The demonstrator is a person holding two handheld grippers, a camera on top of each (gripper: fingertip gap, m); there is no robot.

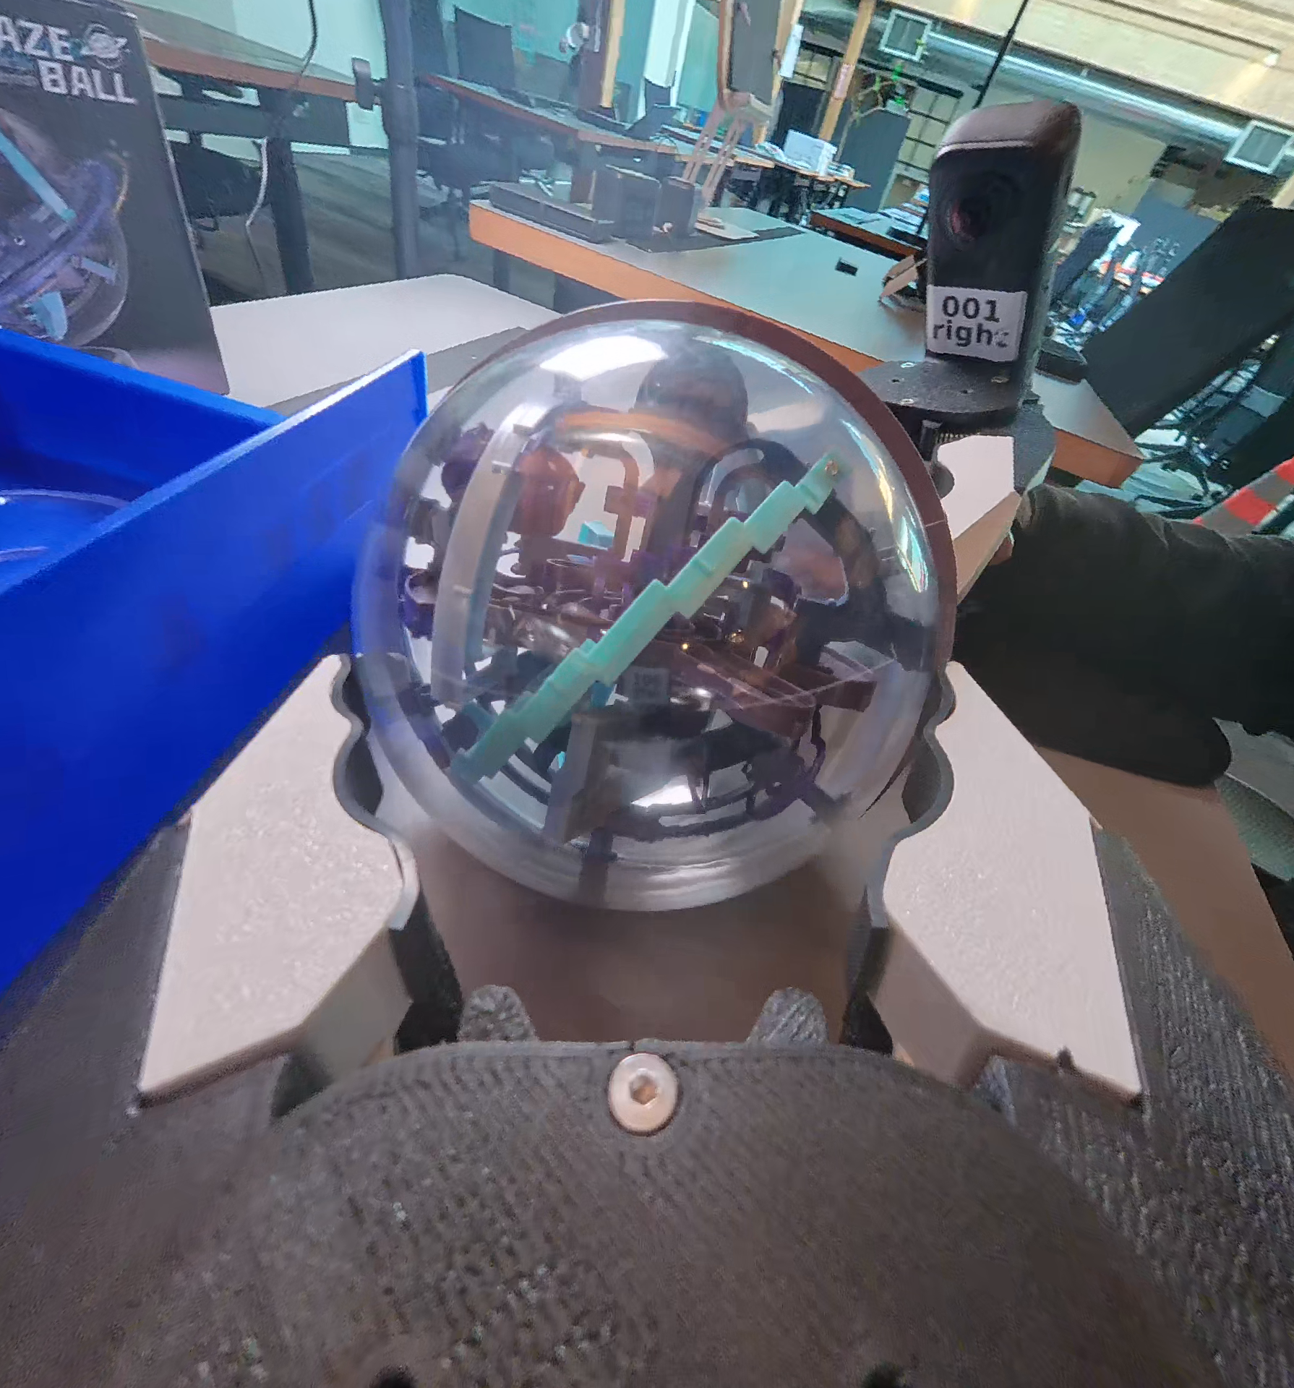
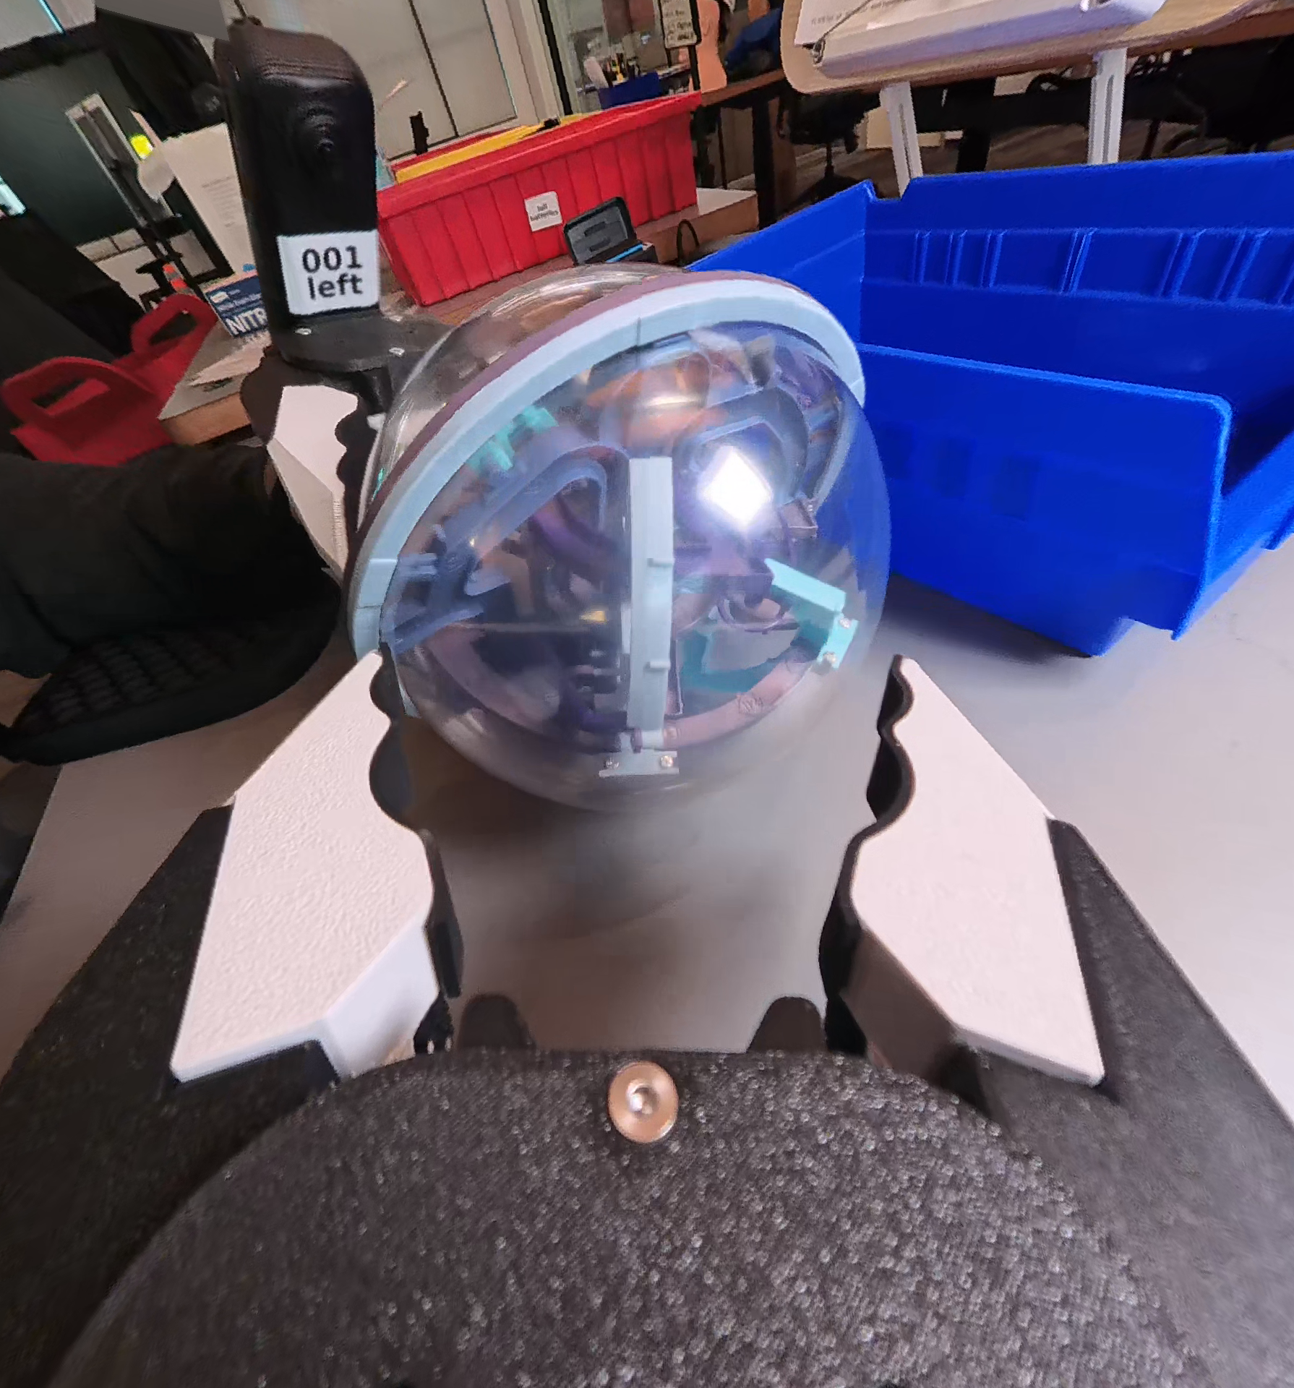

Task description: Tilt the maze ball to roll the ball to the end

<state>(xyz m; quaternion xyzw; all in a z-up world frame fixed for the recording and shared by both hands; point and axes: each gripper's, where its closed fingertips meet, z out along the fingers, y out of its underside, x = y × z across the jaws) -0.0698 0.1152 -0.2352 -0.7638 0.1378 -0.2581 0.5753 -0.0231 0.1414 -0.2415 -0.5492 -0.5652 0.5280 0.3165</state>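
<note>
The maze ball (image 1: 651, 601) is a clear sphere with teal, purple and brown tracks inside. In the left wrist view it sits between my left gripper's (image 1: 640, 713) fingertips, and both pads press on its sides, so the left gripper is shut on it. In the right wrist view the ball (image 2: 621, 541) lies just ahead of my right gripper (image 2: 636, 691). The left fingertip (image 2: 382, 698) is at the ball's edge, but bare table shows between the right fingertip (image 2: 895, 698) and the ball. I cannot make out the small ball inside.
A blue bin (image 1: 141, 601) stands close beside the ball and also shows in the right wrist view (image 2: 1079, 451). The ball's box (image 1: 66, 188) stands behind the bin. A red bin (image 2: 539, 195) is farther back. A gloved hand (image 1: 1125, 623) holds the right gripper over the grey table (image 2: 1117, 789).
</note>
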